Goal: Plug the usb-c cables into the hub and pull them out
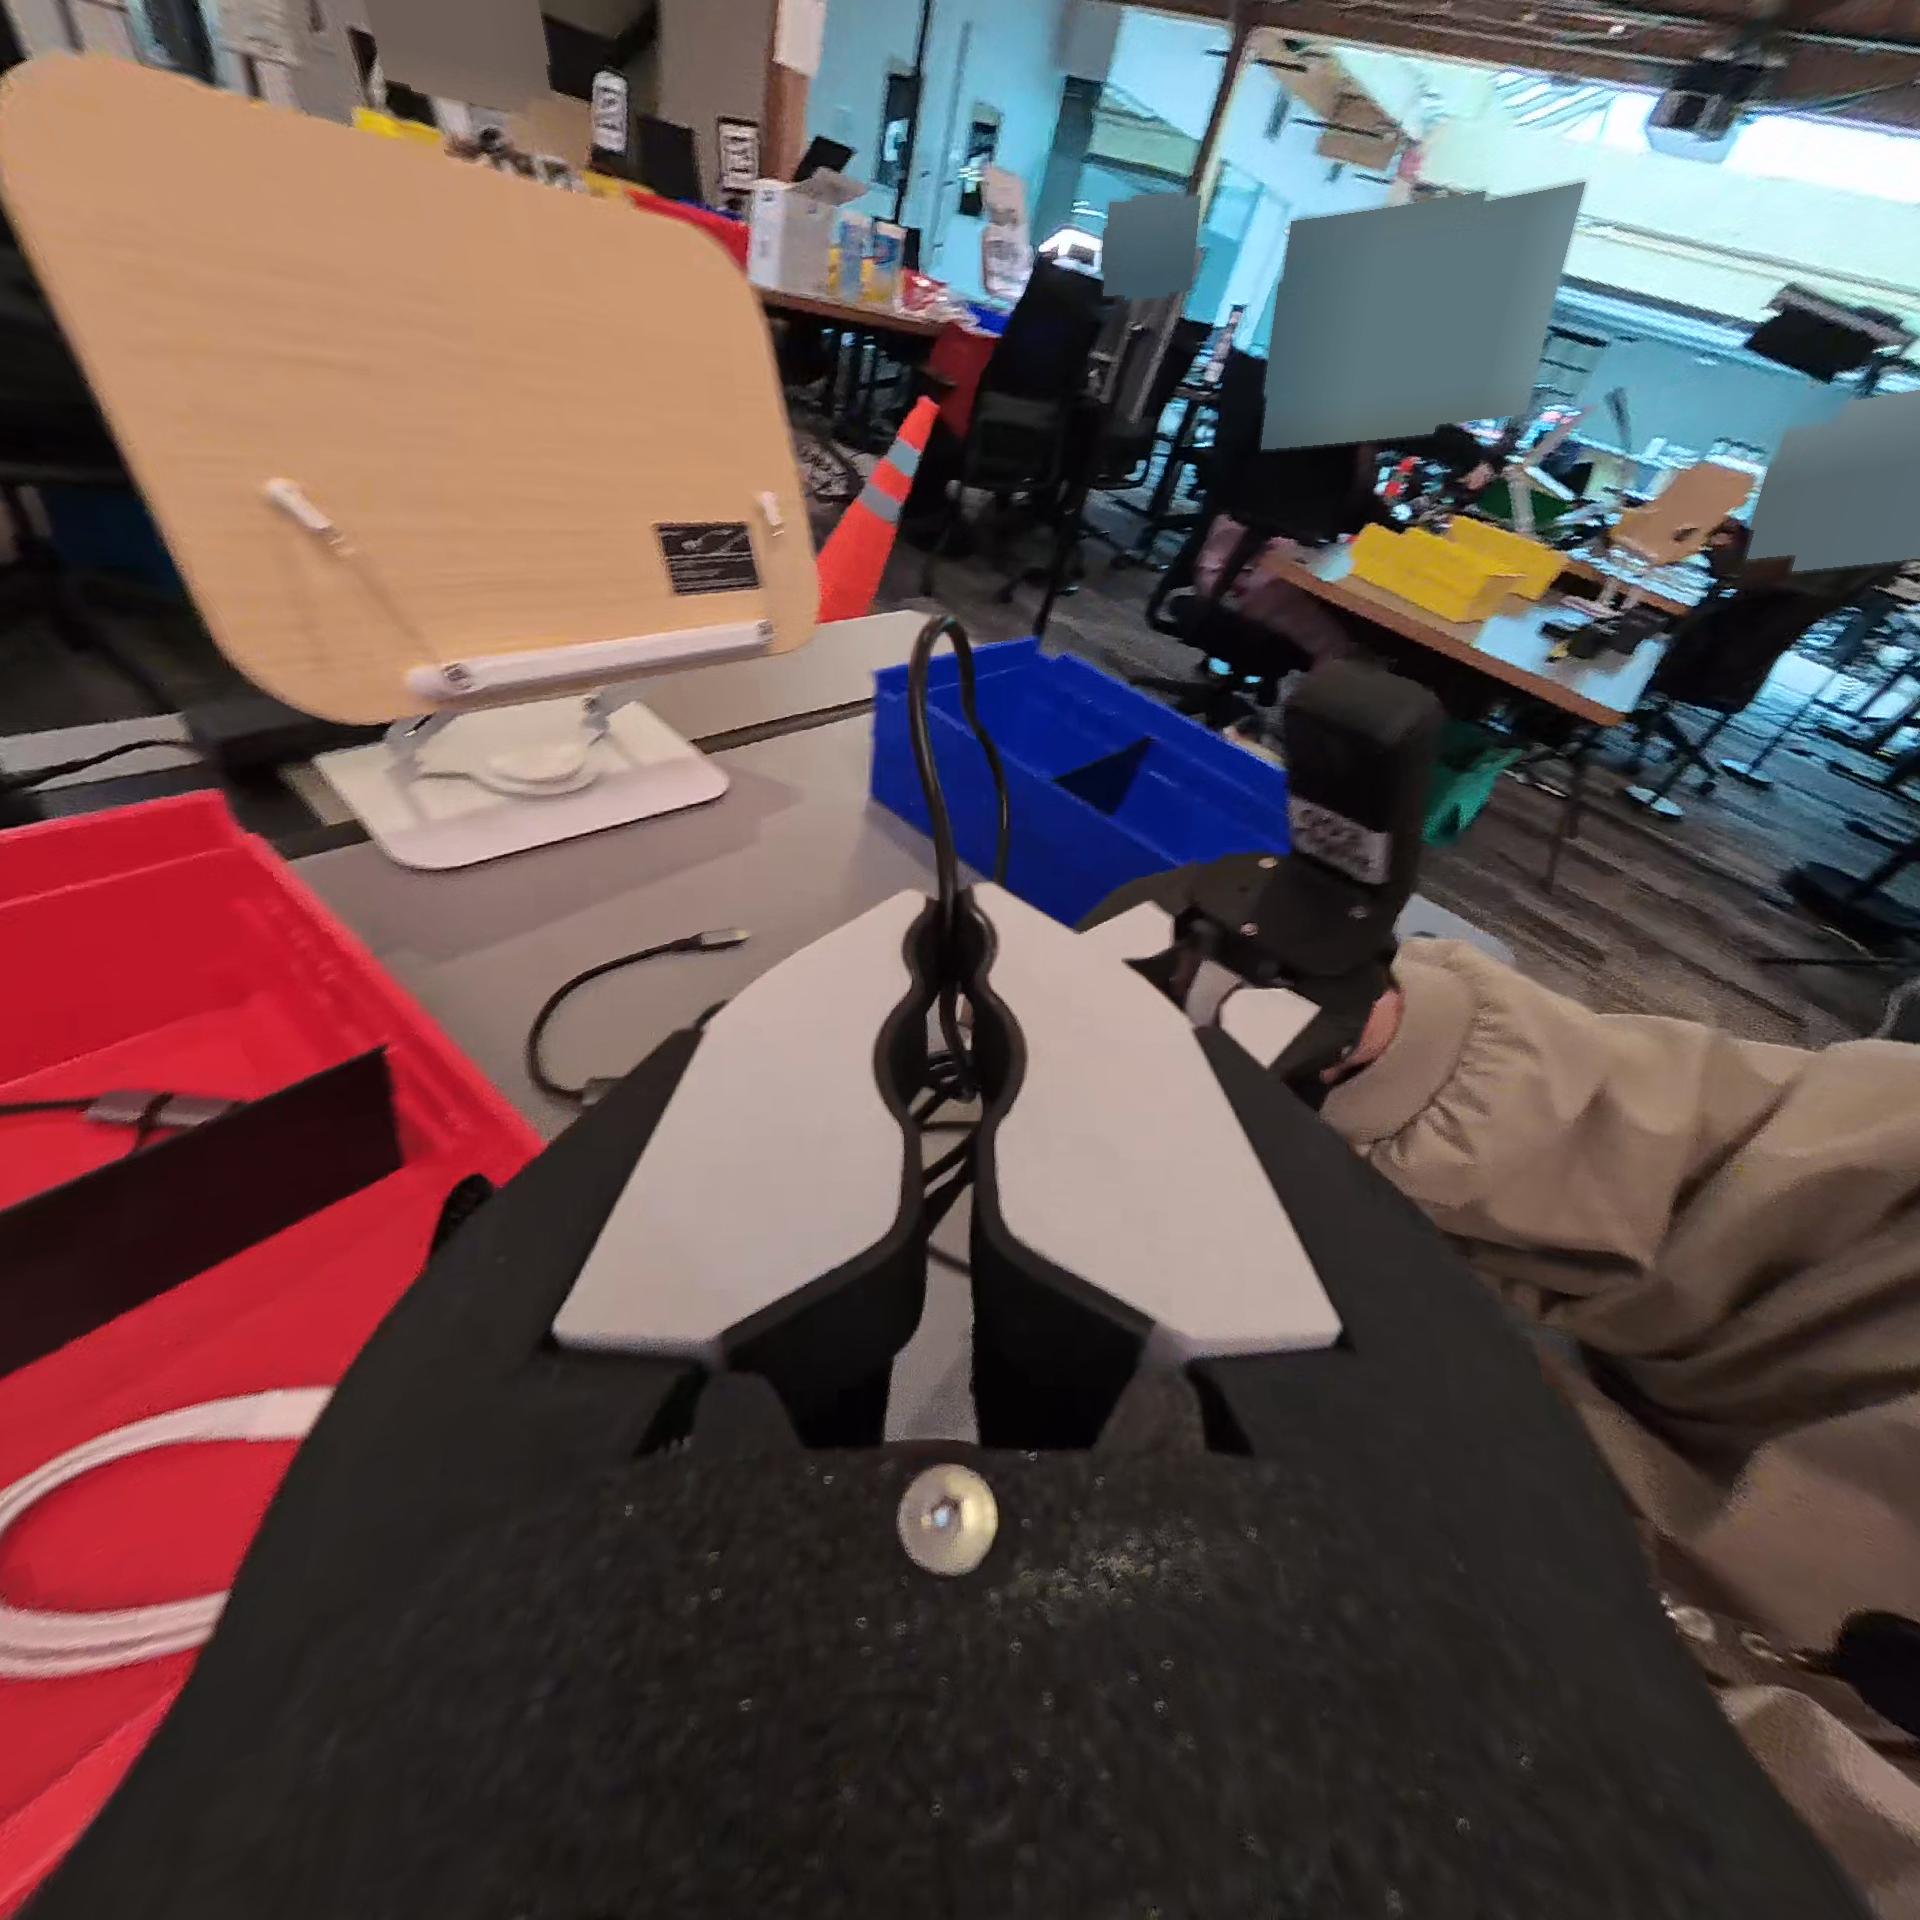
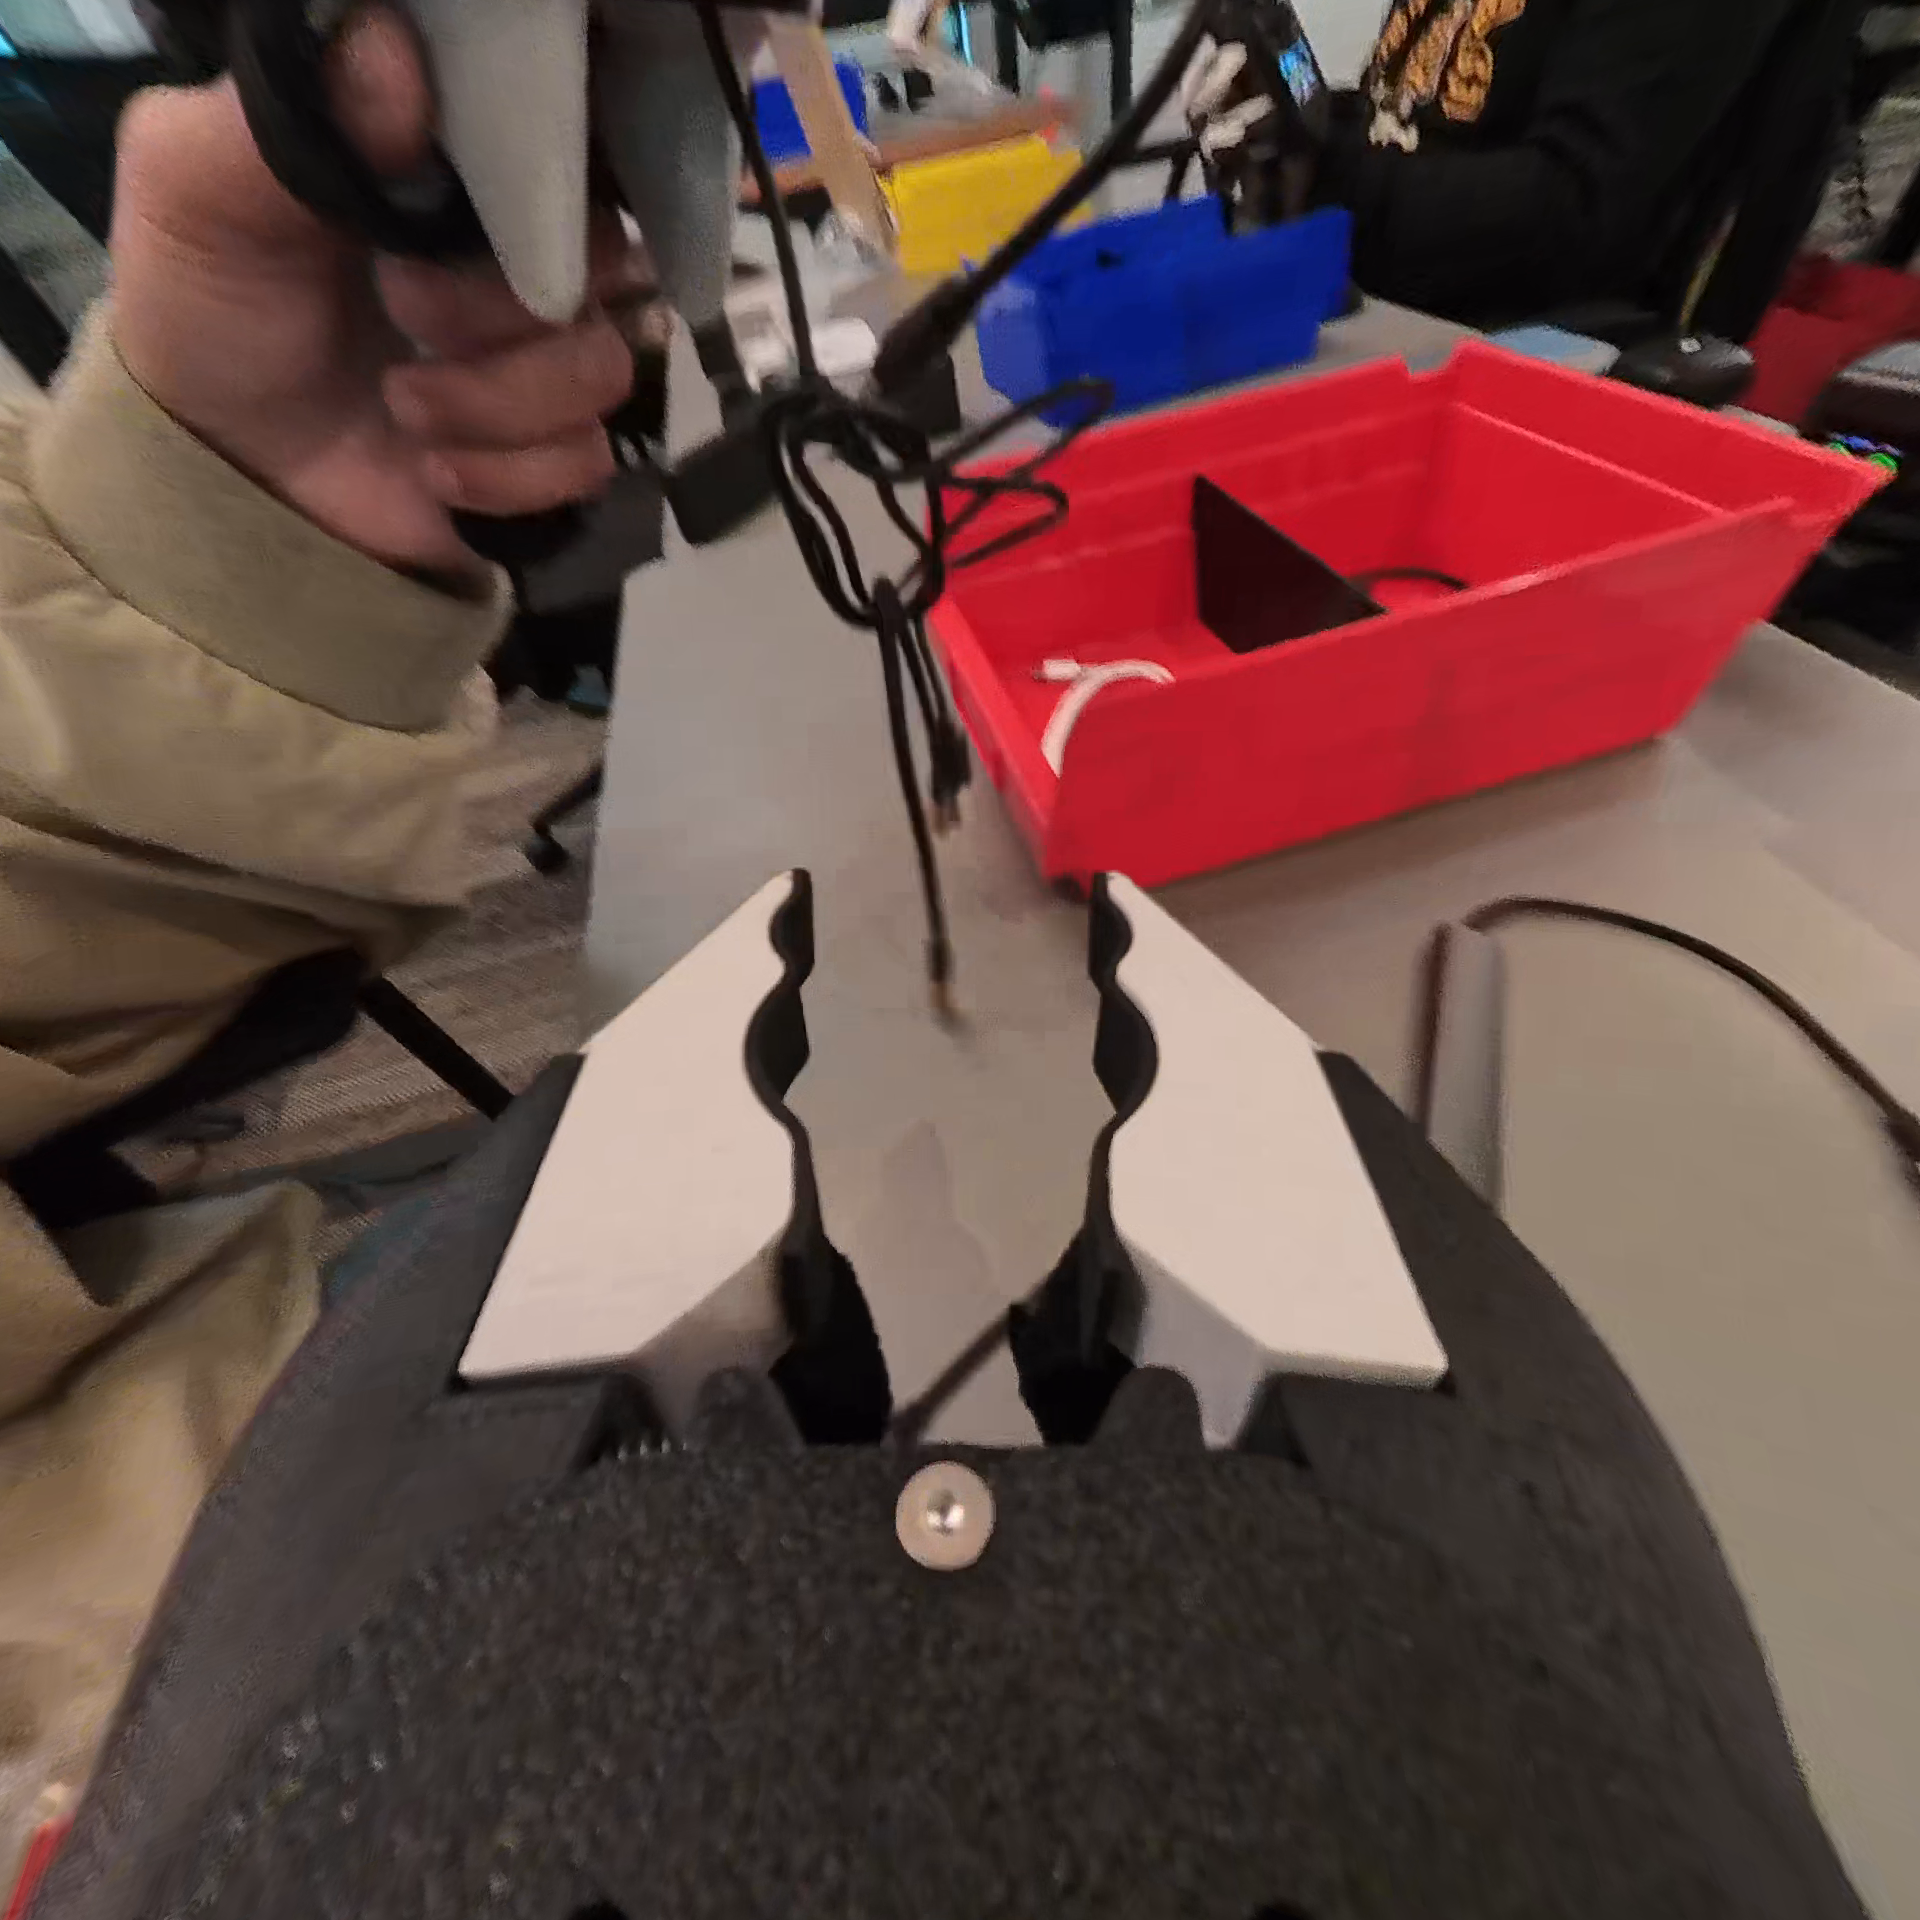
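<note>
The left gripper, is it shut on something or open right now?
Shut. The left gripper has its jaws pressed together on a black cable bundle, which dangles from it above the table.

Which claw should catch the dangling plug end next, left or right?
Right. The right claw is open and empty, with the hanging plug just ahead of its fingertips. The left claw is shut on the black cable bundle, holding it up.

On the grey desk (image 1: 810,831) a red bin (image 1: 156,987) with a black divider (image 1: 187,1174) sits near a tilted wooden book stand (image 1: 416,395) on a white base, a blue bin (image 1: 1081,769) beside it, an orange traffic cone (image 1: 883,499) behind
</note>
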{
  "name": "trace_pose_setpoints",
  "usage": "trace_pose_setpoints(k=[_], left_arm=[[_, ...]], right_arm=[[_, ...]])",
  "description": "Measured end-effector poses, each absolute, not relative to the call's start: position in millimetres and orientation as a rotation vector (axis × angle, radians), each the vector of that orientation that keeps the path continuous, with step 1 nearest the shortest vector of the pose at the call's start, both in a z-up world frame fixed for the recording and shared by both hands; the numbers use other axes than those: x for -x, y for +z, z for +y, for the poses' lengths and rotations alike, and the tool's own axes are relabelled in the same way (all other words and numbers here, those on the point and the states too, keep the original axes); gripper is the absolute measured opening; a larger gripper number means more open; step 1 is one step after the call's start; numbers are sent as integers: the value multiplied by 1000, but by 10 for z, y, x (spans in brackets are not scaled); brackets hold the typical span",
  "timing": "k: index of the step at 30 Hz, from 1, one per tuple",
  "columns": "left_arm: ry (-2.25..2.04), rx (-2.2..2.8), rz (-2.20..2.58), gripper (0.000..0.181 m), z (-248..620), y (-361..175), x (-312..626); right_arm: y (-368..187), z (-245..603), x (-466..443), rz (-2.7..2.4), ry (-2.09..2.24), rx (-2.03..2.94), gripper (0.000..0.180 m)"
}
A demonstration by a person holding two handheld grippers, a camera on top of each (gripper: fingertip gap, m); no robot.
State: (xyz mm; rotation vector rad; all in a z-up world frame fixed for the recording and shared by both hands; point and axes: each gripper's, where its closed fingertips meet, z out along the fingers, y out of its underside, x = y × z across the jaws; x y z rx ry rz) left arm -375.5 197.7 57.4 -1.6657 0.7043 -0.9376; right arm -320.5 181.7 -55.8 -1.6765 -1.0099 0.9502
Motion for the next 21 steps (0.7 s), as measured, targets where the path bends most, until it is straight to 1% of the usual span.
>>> trace_pose_setpoints(k=[3, 5, 6, 7, 8, 10, 14, 21], left_arm=[[-1001, 1619, 748, 1, 1806, 724, 3584], [-1024, 1604, 768, 1, 1736, 771, 3498], [-1021, 1602, 779, 1, 1718, 774, 3467], [-1010, 1608, 790, 2, 1711, 763, 3450], [-988, 1620, 795, 2, 1723, 740, 3453], [-941, 1646, 784, 1, 1772, 699, 3508], [-831, 1727, 759, 2, 1902, 582, 3723], [-567, 2061, 785, 2, 2137, -107, 4110]], right_arm=[[-411, 1764, 3310, -949, 1005, 1613, 59], [-508, 1787, 3336, -966, 939, 1629, 59], [-614, 1764, 3356, -1014, 908, 1650, 54], [-702, 1768, 3352, -1046, 863, 1667, 33], [-738, 1832, 3311, -1033, 790, 1669, 4], [-713, 1881, 3262, -1045, 735, 1620, 3], [-551, 1902, 3127, -1046, 793, 1589, 2], [-80, 1851, 2911, -997, 886, 1412, 2]])
